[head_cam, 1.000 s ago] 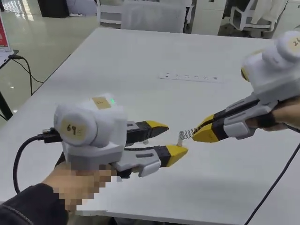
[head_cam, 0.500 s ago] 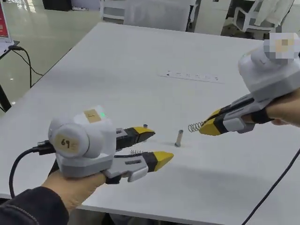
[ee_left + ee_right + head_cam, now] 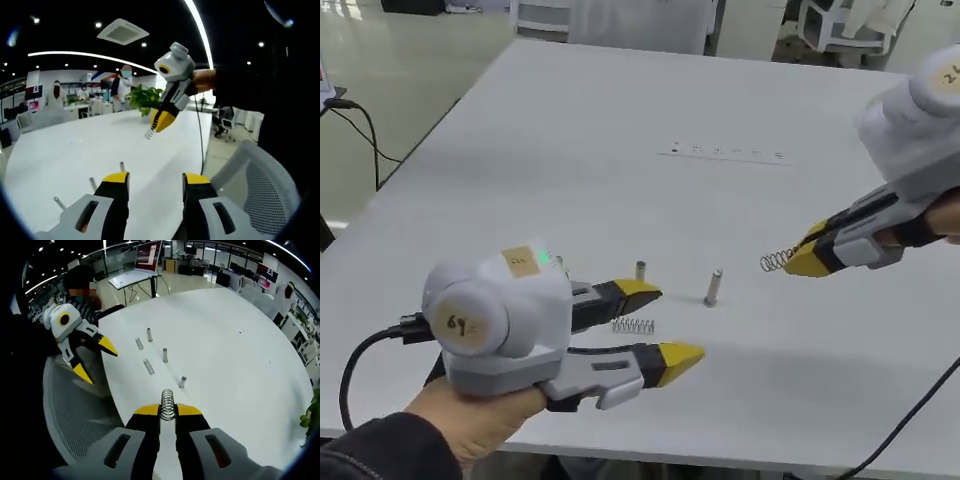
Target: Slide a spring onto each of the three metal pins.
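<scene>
Pulled back to the right since a second ago, the right gripper (image 3: pixel 802 262) now holds its spring (image 3: pixel 777 260) well apart from the pin (image 3: pixel 713 287) it had nearly touched, up above the tabletop (image 3: pixel 620 130). Its jaws are closed on one end of that spring, and the free end sticks out to the left toward the pin. In the right gripper view the coil (image 3: pixel 168 404) stands pinched between the two yellow tips of the right gripper (image 3: pixel 168 412).

Near and to the left, the left gripper (image 3: pixel 678 322) has also backed away from that pin. Its jaws are spread wide with nothing between them. In the left gripper view the left gripper (image 3: pixel 156 179) has the same wide gap.

A second pin (image 3: pixel 640 270) stands upright left of the first, just beyond the left gripper's far jaw. A loose spring (image 3: pixel 633 325) lies flat on the tabletop between the two jaws. In the right gripper view a third pin (image 3: pixel 149 334) stands at the far end of the row, with another spring (image 3: pixel 139 343) just beside it; whether that one stands or lies I cannot tell. All three pins look bare.
</scene>
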Demonstrator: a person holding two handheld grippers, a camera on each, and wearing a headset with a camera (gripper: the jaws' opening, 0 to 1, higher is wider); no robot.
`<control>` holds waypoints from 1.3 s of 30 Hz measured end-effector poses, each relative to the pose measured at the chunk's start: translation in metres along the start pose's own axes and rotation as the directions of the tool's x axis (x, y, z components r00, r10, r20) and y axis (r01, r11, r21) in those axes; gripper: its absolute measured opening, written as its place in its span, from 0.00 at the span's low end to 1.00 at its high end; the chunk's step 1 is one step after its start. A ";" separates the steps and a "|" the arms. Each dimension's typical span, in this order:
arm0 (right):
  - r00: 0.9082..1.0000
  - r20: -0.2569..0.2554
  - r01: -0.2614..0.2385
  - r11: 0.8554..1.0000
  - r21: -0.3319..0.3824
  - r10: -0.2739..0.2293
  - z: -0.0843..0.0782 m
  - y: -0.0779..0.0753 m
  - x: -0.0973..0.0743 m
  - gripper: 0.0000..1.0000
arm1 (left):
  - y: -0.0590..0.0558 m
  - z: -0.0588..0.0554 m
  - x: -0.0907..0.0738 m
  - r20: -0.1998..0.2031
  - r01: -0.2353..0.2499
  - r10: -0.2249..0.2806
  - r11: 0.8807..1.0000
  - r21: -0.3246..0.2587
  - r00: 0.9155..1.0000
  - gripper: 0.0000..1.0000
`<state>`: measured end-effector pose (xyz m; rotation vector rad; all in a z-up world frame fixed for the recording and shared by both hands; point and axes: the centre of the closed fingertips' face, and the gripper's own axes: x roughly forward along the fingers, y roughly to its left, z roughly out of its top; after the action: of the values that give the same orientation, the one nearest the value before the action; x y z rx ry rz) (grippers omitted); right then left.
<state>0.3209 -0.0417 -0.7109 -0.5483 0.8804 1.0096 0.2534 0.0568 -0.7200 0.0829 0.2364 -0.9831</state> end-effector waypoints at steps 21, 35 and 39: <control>0.983 -0.174 0.029 0.979 -0.202 -0.065 0.028 -0.018 0.014 0.07 | 0.073 0.004 -0.095 -0.023 -0.193 0.194 0.981 0.024 0.981 0.49; 0.901 -0.405 -0.042 0.898 -0.437 -0.155 0.017 -0.039 0.030 0.07 | 0.105 -0.003 -0.130 -0.005 -0.306 0.306 0.951 -0.042 0.952 0.53; 0.898 -0.411 -0.044 0.896 -0.442 -0.159 0.016 -0.047 0.019 0.08 | 0.111 -0.006 -0.129 -0.019 -0.295 0.295 0.955 -0.038 0.955 0.54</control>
<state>0.3733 -0.0413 -0.7175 -1.2234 1.0244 1.0526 0.2761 0.2239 -0.7000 0.0847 0.2482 -0.6797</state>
